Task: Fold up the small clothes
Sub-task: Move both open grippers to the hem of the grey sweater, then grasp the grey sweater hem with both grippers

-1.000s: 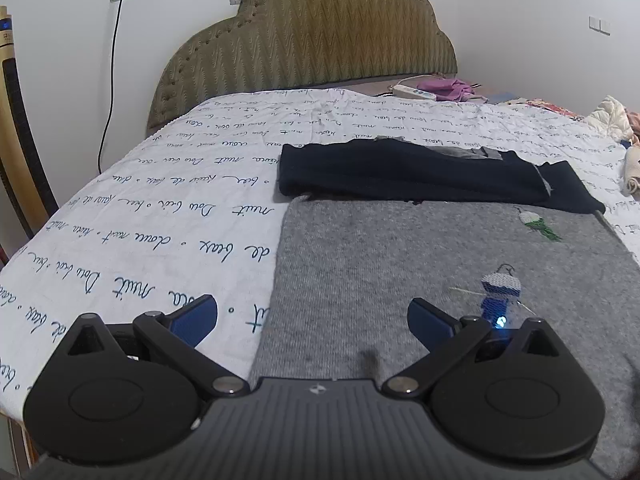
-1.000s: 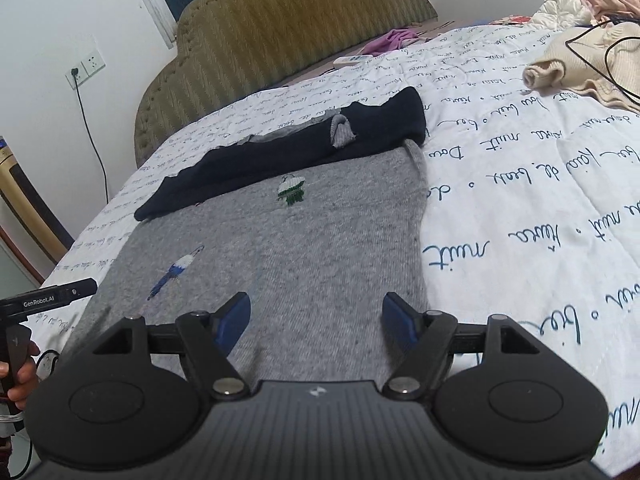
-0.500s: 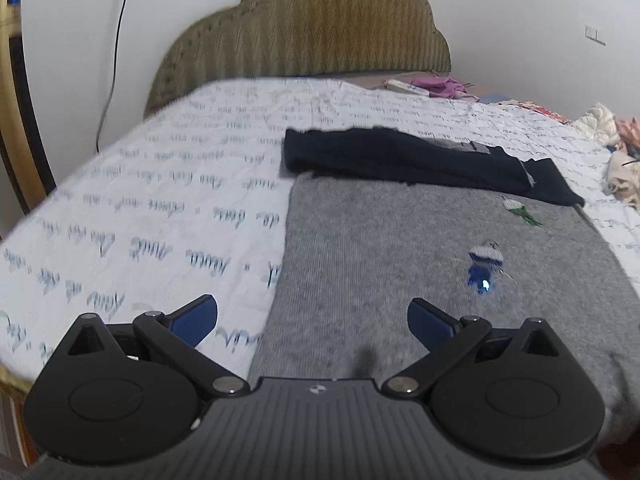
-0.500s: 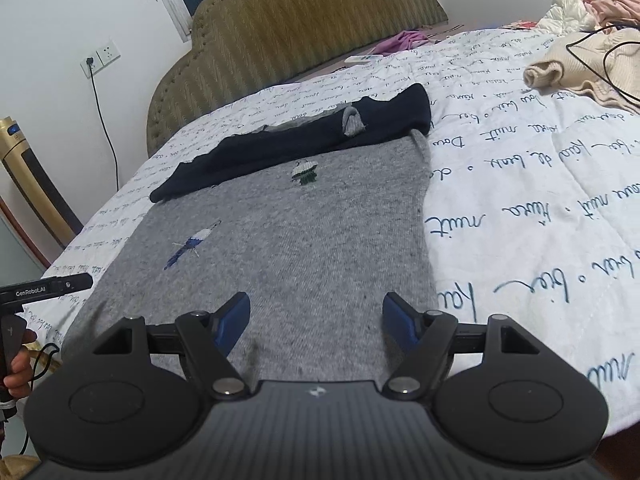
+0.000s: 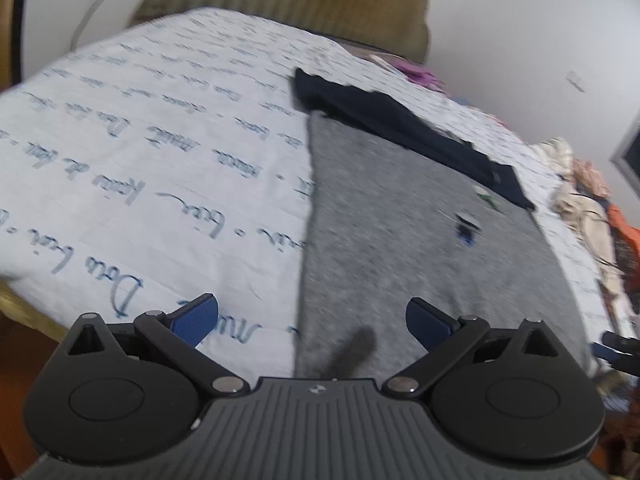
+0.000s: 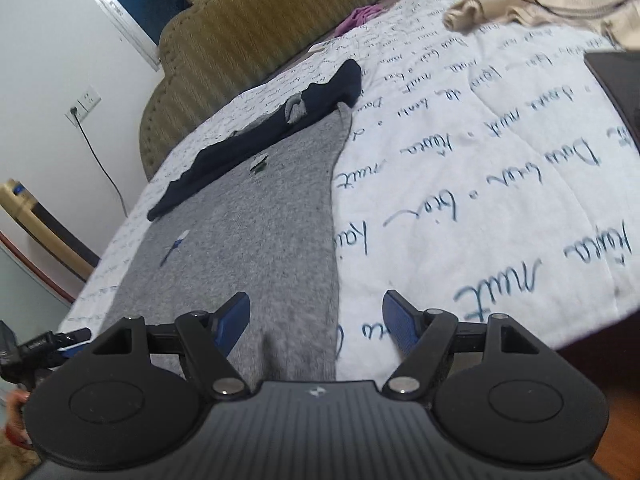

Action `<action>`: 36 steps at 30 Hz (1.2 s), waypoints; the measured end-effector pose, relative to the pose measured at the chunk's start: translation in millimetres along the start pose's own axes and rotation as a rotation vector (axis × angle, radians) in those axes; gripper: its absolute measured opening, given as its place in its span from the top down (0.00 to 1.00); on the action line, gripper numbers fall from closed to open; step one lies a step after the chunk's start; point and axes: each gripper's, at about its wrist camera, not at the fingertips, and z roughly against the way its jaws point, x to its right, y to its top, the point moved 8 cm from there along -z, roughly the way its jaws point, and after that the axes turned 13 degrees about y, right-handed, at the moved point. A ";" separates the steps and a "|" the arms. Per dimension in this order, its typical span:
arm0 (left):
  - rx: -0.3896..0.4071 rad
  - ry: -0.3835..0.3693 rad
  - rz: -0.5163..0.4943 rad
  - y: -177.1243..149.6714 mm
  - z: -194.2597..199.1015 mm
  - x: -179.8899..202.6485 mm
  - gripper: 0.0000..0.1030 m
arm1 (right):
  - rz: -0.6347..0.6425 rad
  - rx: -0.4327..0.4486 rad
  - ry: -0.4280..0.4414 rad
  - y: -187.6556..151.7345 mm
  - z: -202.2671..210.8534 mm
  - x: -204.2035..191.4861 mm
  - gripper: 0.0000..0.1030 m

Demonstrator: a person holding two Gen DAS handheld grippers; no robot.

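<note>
A grey knit garment (image 5: 400, 232) with dark navy sleeves (image 5: 400, 124) folded across its far end lies flat on the bed; it also shows in the right wrist view (image 6: 256, 240), with the navy part (image 6: 256, 136) beyond. My left gripper (image 5: 312, 322) is open and empty, straddling the garment's near left corner. My right gripper (image 6: 316, 324) is open and empty, straddling its near right corner. Small blue embroidery (image 5: 466, 230) marks the grey front.
The bed has a white quilt with blue script (image 5: 140, 184) and a padded olive headboard (image 6: 256, 28). Beige clothes with a black cable (image 6: 540, 0) lie at the far right. A dark flat object (image 6: 620, 88) sits at the bed's right edge.
Both grippers have pulled back toward the bed's near edge and tilted, the left to the garment's left corner, the right to its right corner. Both stay open.
</note>
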 end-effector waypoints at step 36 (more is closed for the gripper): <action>0.106 -0.242 -0.246 45.4 0.5 136.3 0.90 | 0.281 -0.095 0.194 56.2 -96.4 -116.4 0.91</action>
